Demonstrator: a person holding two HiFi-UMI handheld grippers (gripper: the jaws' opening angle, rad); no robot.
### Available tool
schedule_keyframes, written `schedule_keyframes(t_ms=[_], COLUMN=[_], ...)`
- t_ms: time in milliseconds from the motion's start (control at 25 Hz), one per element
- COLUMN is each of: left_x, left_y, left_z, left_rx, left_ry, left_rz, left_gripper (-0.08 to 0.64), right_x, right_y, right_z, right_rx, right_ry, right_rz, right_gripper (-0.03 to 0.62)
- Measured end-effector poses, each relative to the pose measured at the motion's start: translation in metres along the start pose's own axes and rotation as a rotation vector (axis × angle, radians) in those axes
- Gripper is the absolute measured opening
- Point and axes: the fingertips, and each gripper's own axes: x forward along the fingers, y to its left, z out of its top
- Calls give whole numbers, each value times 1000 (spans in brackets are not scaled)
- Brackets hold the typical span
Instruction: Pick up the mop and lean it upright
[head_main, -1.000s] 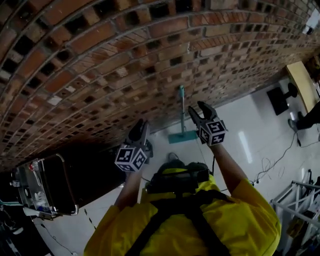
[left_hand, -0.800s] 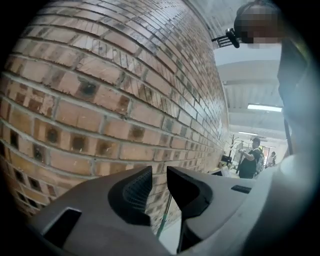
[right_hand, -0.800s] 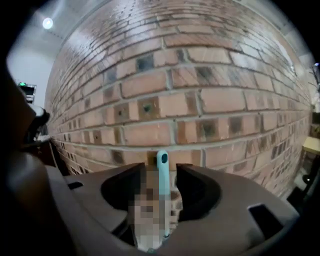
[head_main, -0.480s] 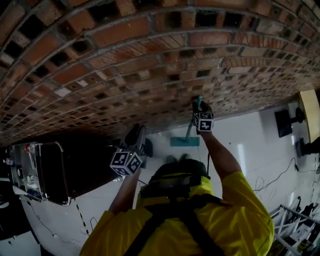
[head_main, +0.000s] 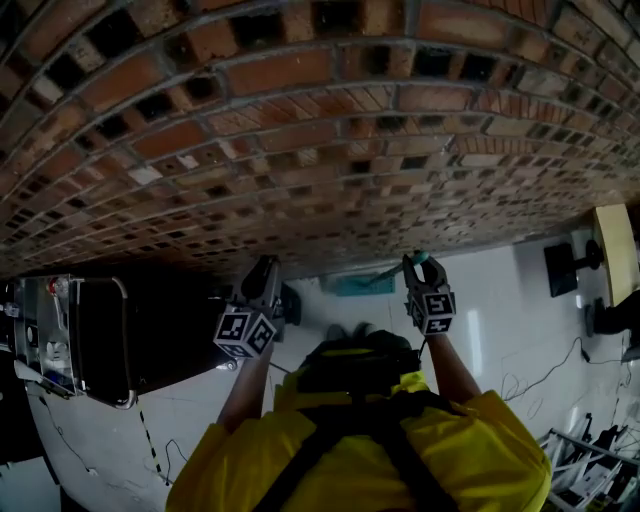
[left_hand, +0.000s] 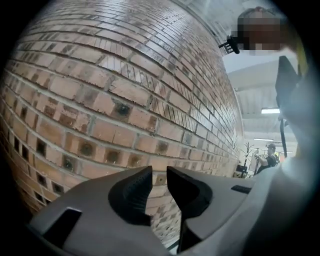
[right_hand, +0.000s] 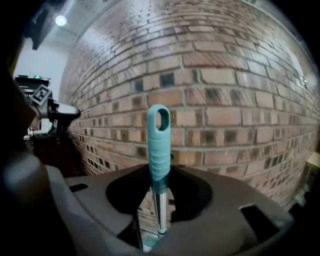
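The mop has a teal grip (right_hand: 158, 145) with a hanging hole, a metal shaft and a teal flat head (head_main: 355, 285) on the white floor at the foot of the brick wall. My right gripper (head_main: 420, 262) has the grip between its jaws (right_hand: 159, 186), which are closing and press on it from both sides. The shaft slants from the head up to that gripper. My left gripper (head_main: 265, 268) hangs to the left, apart from the mop. It faces the bricks with a narrow gap between its jaws (left_hand: 159, 182) and nothing in them.
The brick wall (head_main: 300, 120) fills the space ahead. A black wheeled case (head_main: 100, 340) stands at the left. Cables (head_main: 545, 370) trail over the floor at the right, near a wooden tabletop (head_main: 615, 250). A person (left_hand: 270, 155) stands far off along the wall.
My right gripper went forward to the top of the mop handle and closed round it. The handle top has since come away from the wall toward me. The left gripper barely moved.
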Motion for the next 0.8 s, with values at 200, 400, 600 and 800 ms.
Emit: schedule_keyframes(t_ms=[200, 400, 600, 800], left_x=[-7, -18, -18, -22], left_y=[-13, -36, -41, -46], left_z=[30, 81, 93, 92], left_rx=[34, 86, 128, 144], left_ry=[-57, -166, -188, -210], left_rz=[-6, -45, -43, -54], left_gripper=[94, 94, 85, 17], right_x=[-86, -134, -136, -130], right_y=[32, 50, 52, 53], right_z=[153, 254, 264, 256], right_rx=[-97, -131, -134, -145], right_ry=[-238, -466, -500, -486], right_rz=[98, 150, 140, 154], right_gripper=[121, 121, 121, 121])
